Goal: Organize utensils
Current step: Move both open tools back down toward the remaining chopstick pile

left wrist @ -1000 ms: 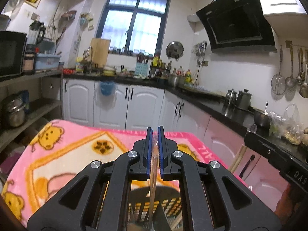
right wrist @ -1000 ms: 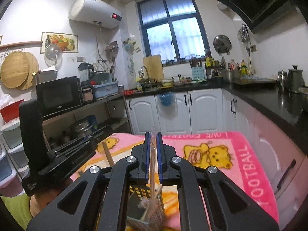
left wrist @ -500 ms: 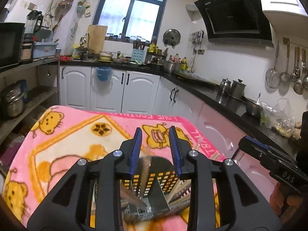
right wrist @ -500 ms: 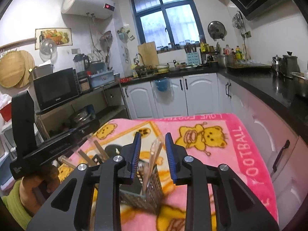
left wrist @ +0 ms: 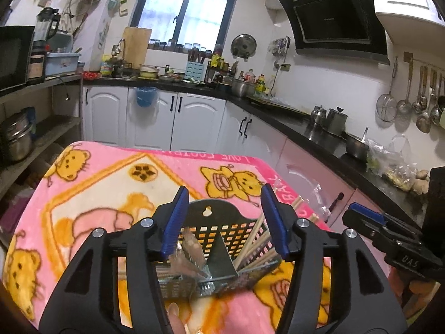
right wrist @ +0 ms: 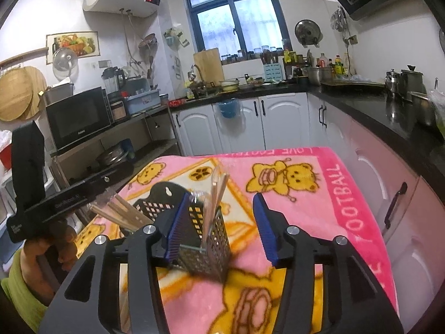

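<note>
A black perforated utensil holder [left wrist: 219, 231] with two compartments stands on the pink blanket [left wrist: 111, 183]. My left gripper [left wrist: 224, 190] hovers just above it, its jaws opening with nothing pressed between the blue pads. Below them a plastic-wrapped brown utensil [left wrist: 192, 247] lies in the left compartment, and bare chopsticks [left wrist: 256, 239] lean in the right one. My right gripper [right wrist: 221, 197] is also opening over the holder [right wrist: 205, 233]. Wrapped wooden sticks [right wrist: 217, 192] stand free in the near compartment, and bare chopsticks [right wrist: 122, 211] lean out to the left. Each gripper shows in the other's view [left wrist: 361, 214] [right wrist: 122, 171].
The blanket [right wrist: 306, 208] covers the whole table. White cabinets [left wrist: 155, 119] stand beyond its far edge, and a black counter with pots [left wrist: 328, 122] runs along the right. Left of the table is a shelf with a microwave [right wrist: 80, 117]. A hand in a green sleeve [right wrist: 30, 264] holds the left gripper.
Both grippers were shut on a thin wrapped stick and have opened wide. They tipped down and came closer to the holder, where the wrapped pieces now rest.
</note>
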